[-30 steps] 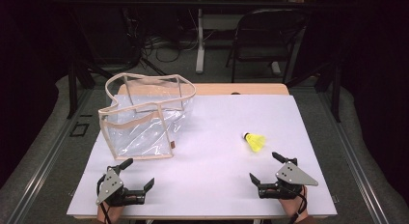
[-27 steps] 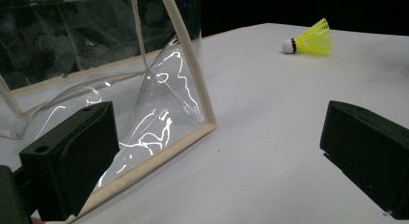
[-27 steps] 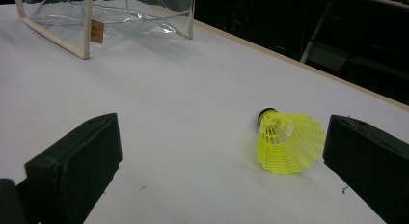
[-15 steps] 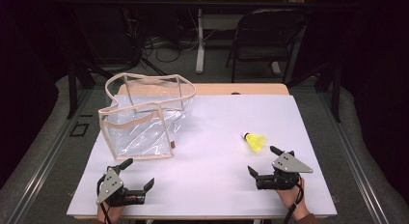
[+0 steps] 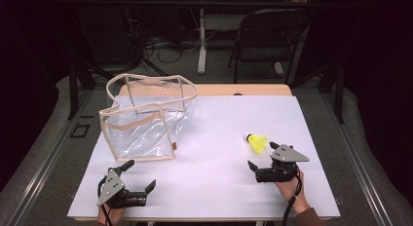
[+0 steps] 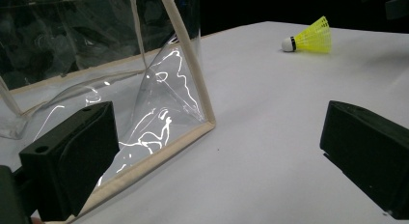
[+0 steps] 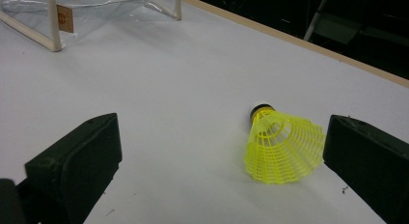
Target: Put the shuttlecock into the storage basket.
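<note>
Right gripper jaws wide apart, empty, beside yellow shuttlecock lying near tabletop's right edge; left gripper, equally spread and empty, near front-left corner; clear bag partly cut off in both gripper views.

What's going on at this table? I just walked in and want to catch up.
A person holds a two-jaw gripper in each hand. The right gripper is open, jaws wide, beside the yellow shuttlecock, which lies on its side on the white table, not gripped. The left gripper, also open, sits near the clear bag with beige trim. Nothing is held yet.
</note>
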### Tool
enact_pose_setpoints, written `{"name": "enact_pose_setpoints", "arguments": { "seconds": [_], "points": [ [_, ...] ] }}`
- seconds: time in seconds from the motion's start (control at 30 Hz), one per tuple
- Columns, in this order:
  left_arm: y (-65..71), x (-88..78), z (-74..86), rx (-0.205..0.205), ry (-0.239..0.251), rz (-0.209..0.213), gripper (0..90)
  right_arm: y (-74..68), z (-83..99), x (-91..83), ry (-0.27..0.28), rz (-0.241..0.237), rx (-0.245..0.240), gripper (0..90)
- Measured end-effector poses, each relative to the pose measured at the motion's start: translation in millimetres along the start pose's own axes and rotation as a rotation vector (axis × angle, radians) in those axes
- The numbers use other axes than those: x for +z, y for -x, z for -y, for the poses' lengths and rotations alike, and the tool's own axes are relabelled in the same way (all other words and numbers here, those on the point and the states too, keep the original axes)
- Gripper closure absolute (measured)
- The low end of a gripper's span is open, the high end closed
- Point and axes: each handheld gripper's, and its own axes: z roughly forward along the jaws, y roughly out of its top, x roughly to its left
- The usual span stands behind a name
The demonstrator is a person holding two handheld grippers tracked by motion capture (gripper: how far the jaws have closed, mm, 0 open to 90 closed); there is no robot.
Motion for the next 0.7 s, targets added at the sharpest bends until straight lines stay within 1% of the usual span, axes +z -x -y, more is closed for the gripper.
{"name": "enact_pose_setpoints", "arguments": {
  "seconds": [0.2, 0.7],
  "points": [
    [0.0, 0.1, 0.0, -0.001, 0.001, 0.0, 0.0, 4.2, -1.5, 5.9, -0.026, -0.003, 0.013, 0.0],
    [-0.1, 0.0, 0.2, -0.007, 0.003, 0.0, 0.0, 10.2, -6.2, 20.7, -0.076, -0.022, 0.021, 0.0]
  ]
}}
